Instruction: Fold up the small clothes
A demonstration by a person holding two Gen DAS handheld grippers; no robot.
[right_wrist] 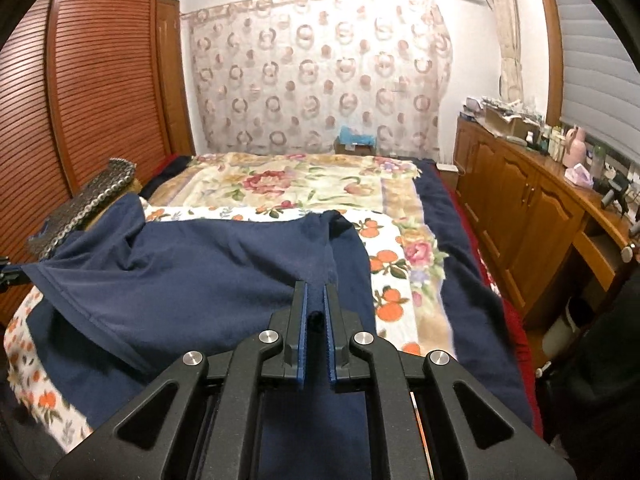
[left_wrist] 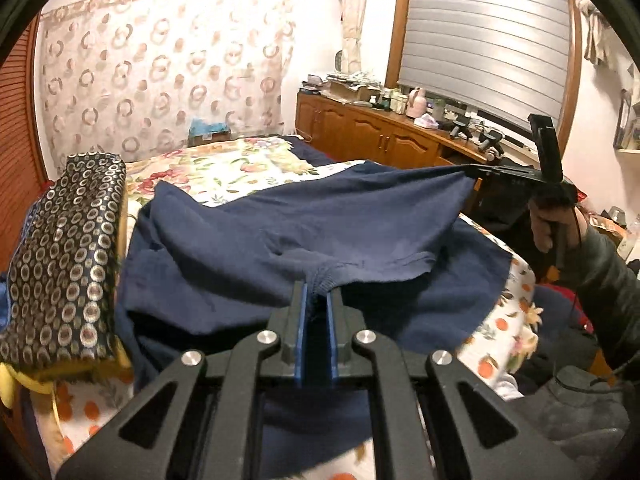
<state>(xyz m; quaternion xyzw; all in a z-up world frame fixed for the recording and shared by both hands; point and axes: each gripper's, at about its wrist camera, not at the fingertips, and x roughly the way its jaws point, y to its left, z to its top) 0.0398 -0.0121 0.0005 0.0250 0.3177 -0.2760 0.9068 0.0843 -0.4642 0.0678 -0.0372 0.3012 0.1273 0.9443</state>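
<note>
A navy blue garment (left_wrist: 304, 224) lies spread over the floral bedspread (left_wrist: 224, 172), its near edge lifted off the bed. My left gripper (left_wrist: 318, 290) is shut on a bunched ribbed fold of that edge. In the left wrist view my right gripper (left_wrist: 474, 170) pinches another corner, pulled taut to the right, with a hand (left_wrist: 548, 224) on its handle. In the right wrist view my right gripper (right_wrist: 316, 290) is shut on a fold of the navy garment (right_wrist: 192, 264), which stretches left to the left gripper (right_wrist: 10, 274) at the frame edge.
A folded dark cloth with ring pattern (left_wrist: 64, 264) sits on a yellow cushion at the bed's left side. A wooden sideboard (right_wrist: 520, 216) with bottles and clutter runs along the right. Slatted wardrobe doors (right_wrist: 80, 92) stand left. A patterned curtain (right_wrist: 316, 72) hangs behind the bed.
</note>
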